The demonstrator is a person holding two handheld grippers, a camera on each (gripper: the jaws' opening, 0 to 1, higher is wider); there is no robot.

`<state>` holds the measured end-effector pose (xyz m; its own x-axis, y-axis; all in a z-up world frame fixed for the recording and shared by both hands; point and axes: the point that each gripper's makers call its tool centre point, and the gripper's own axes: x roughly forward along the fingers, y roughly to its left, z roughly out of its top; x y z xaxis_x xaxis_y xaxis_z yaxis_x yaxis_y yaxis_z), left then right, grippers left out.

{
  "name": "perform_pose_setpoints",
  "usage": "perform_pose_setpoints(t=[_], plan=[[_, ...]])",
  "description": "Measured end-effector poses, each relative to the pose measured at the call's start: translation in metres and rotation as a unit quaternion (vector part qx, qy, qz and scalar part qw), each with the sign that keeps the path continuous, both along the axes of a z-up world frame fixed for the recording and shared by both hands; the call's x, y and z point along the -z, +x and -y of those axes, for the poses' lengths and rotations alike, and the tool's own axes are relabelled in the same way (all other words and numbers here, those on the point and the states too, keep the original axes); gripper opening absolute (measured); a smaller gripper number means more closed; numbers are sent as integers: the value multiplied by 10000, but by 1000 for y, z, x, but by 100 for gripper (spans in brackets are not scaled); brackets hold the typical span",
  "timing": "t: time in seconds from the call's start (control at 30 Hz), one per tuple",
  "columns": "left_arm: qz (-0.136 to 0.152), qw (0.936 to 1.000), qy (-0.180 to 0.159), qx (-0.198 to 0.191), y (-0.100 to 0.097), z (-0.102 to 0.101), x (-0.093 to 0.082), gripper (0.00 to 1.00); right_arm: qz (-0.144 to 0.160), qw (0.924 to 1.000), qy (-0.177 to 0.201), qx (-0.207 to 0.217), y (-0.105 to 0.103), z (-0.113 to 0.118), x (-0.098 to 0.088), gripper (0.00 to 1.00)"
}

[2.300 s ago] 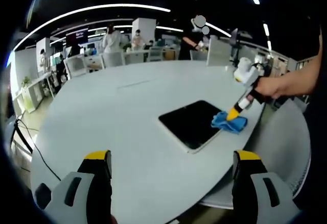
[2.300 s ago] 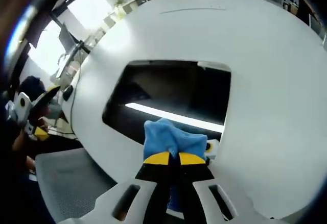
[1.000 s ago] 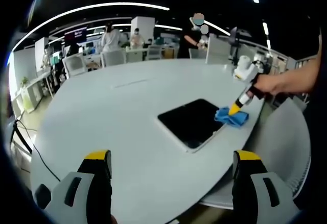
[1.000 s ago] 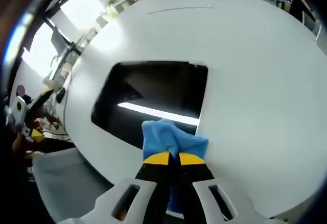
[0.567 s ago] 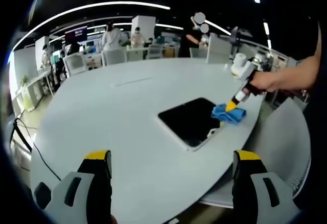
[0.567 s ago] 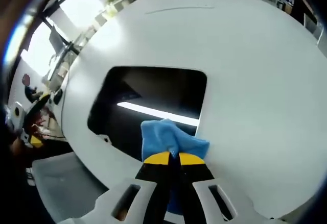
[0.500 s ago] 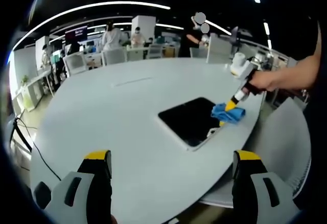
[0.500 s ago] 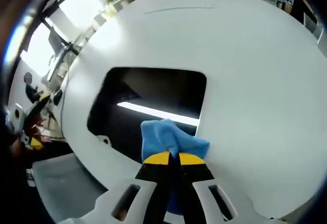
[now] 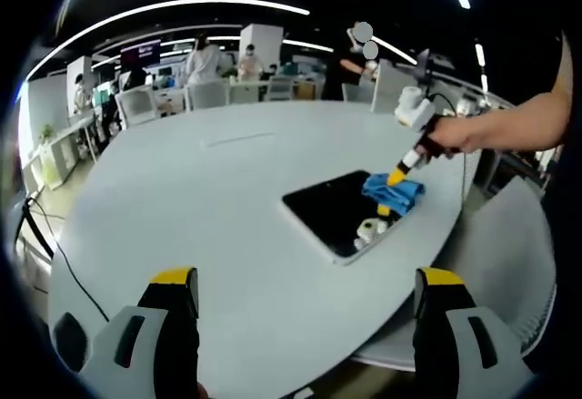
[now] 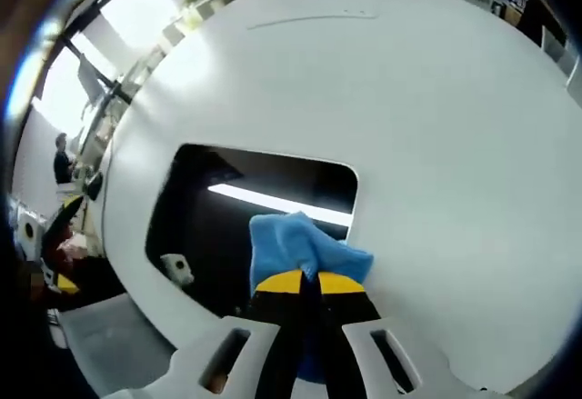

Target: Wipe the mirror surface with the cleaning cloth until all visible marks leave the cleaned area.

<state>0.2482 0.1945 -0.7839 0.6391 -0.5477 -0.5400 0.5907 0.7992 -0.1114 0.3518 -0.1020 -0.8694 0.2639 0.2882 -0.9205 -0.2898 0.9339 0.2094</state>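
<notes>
Mirror (image 9: pixel 344 210), a dark rectangular slab with rounded corners, lies flat on the pale round desk (image 9: pixel 200 199) near its edge; its glossy face reflects a bright strip of ceiling light (image 10: pixel 273 201). The cleaning cloth (image 10: pixel 296 246), bright blue and bunched into soft folds, is pressed on the mirror's corner, pinched between the closed yellow-tipped jaws of the right gripper (image 10: pixel 302 283), which a hand (image 9: pixel 455 133) grips. The left gripper (image 9: pixel 305 281) hovers back from the mirror over the desk, jaws spread wide, holding nothing.
</notes>
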Motion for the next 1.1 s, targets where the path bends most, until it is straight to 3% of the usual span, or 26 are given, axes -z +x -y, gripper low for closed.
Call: perform_pose_setpoints(t=[0.17, 0.77, 1.1], plan=[[-23, 10000, 12, -40, 1, -3, 2, 99, 26, 10000, 10, 50, 20, 1, 2, 0], [-36, 9998, 81, -173, 3, -10, 3, 99, 35, 10000, -13, 35, 62, 2, 1, 0], [-24, 9997, 97, -212, 6, -13, 4, 99, 128, 9999, -96, -3, 74, 3, 1, 0]])
